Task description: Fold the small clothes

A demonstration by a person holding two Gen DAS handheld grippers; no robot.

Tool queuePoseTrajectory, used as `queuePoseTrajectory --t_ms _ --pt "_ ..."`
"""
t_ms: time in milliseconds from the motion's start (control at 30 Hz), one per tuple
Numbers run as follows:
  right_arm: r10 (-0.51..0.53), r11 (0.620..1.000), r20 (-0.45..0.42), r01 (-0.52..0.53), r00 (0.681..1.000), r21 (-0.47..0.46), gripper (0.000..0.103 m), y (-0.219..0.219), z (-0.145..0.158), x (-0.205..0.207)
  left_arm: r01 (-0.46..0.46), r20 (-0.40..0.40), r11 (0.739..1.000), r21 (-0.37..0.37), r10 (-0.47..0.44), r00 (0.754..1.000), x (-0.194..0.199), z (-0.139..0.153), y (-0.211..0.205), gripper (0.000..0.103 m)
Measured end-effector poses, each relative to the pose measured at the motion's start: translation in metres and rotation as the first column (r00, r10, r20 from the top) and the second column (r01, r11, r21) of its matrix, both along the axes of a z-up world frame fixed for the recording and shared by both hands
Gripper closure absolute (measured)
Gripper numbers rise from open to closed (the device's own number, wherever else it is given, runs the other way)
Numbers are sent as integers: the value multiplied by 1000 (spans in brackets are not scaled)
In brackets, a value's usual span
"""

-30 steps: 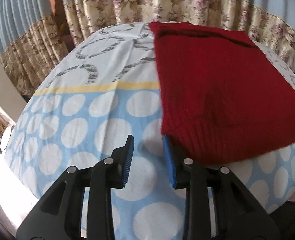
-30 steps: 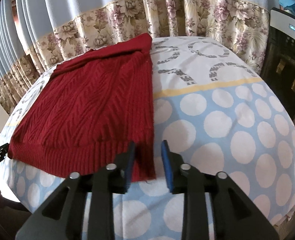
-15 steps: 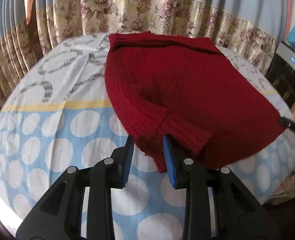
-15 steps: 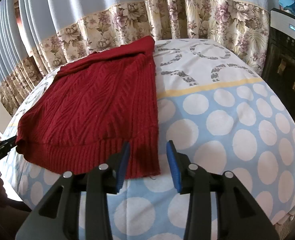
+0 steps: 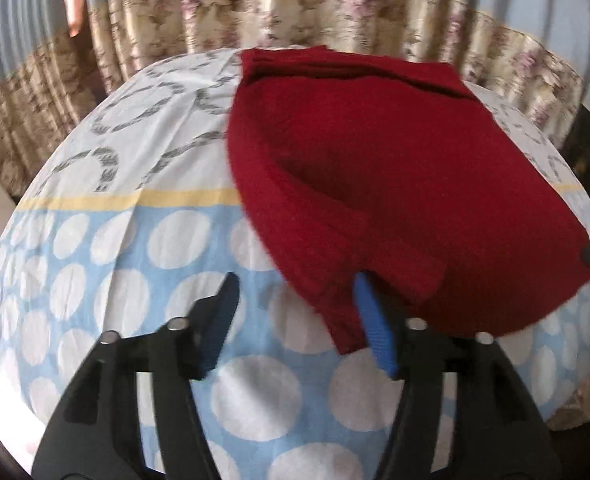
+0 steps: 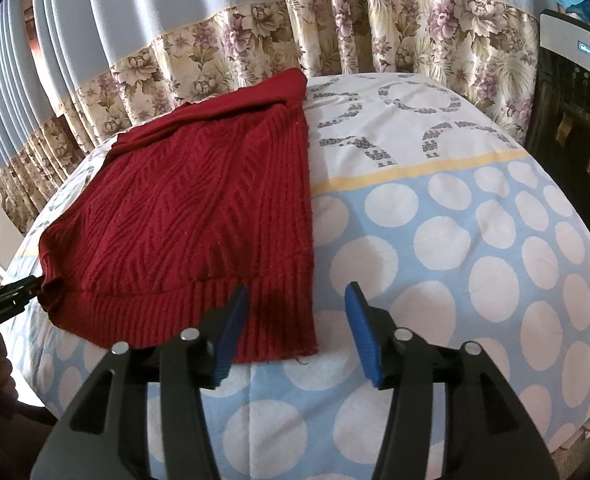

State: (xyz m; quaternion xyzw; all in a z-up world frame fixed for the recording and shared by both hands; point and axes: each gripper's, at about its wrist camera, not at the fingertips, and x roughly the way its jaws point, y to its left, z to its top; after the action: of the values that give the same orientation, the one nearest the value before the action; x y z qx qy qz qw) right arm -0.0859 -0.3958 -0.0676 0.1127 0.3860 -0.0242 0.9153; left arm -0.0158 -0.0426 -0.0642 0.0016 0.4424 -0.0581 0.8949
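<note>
Left claw [image 5: 295, 316], fingers spread wide, sits at the near left corner of a dark red knitted sweater [image 6: 199, 216]; that corner's ribbed hem is lifted and curled over, draped against the inner face of its blue right pad [image 5: 375, 336], while the other pad is apart from the cloth. Right claw [image 6: 297, 322] is also spread wide, straddling the sweater's near right corner, which lies flat between its fingers without being pinched. Seen from the right wrist, the sweater lies spread over the left half of the desk, its far end bunched near the back edge. A cloth [image 6: 435, 248] covers the desk, light blue with white dots in front, a yellow stripe, then white with grey rings. Blue curtains with a floral border [image 6: 375, 28] hang behind. A dark appliance [image 6: 575, 120] stands at the right
</note>
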Motion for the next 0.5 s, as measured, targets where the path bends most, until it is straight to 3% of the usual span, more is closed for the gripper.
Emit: queuePoseTrajectory --t_ms 67,167,233,500 --pt "0 1000 0 0 1000 -1 52 0 -1 1 -10 -15 999 -36 9 1000 -1 -2 4 41" --pt "3 1000 -4 -3 1000 5 52 0 -3 2 14 -8 997 -78 -15 1000 1 -2 3 53" --pt "6 1000 -2 -6 1000 3 52 0 -3 3 52 0 991 -120 -52 999 0 -2 0 76" --pt "5 1000 3 -5 1000 10 52 0 -1 1 59 19 992 -113 -58 998 1 1 -6 96"
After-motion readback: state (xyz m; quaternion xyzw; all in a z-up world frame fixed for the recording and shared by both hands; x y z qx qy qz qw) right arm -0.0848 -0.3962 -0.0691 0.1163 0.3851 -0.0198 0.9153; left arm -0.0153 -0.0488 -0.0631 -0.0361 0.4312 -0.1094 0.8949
